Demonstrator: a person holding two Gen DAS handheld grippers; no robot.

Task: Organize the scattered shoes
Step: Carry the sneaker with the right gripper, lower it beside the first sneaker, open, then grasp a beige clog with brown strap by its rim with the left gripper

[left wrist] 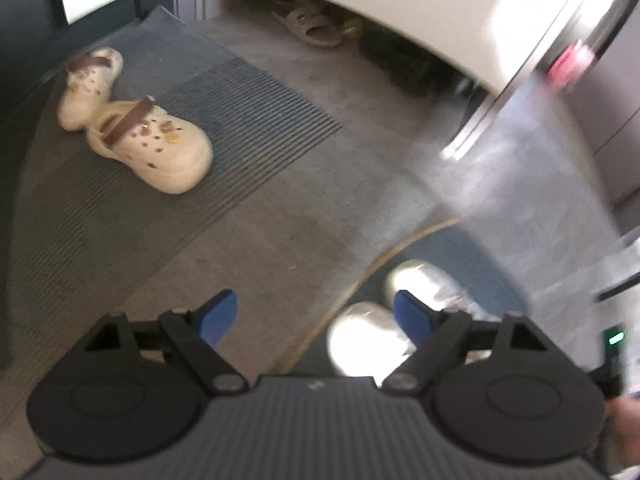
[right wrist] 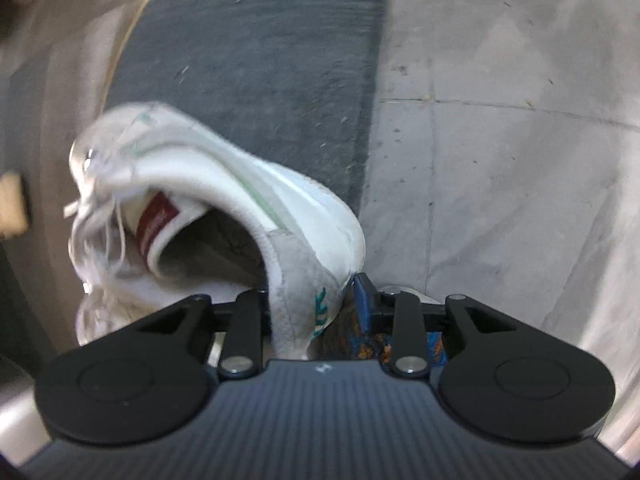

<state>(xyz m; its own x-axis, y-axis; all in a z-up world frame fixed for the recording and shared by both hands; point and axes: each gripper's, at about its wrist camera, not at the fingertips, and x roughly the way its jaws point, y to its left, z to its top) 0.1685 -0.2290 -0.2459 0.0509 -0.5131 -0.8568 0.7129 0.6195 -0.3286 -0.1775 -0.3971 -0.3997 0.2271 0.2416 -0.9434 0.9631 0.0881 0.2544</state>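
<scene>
White sneaker's [right wrist: 224, 200] heel between right jaws.

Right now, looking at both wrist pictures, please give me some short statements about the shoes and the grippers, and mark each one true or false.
1. The right gripper has the heel of a white sneaker between its fingers. True.
2. The left gripper holds a clog. False: it is open and empty.
3. Two cream clogs lie on the striped mat. True.
4. The clogs have green straps. False: the straps are brown.
5. A grey slide sandal lies under the white cabinet. True.
</scene>
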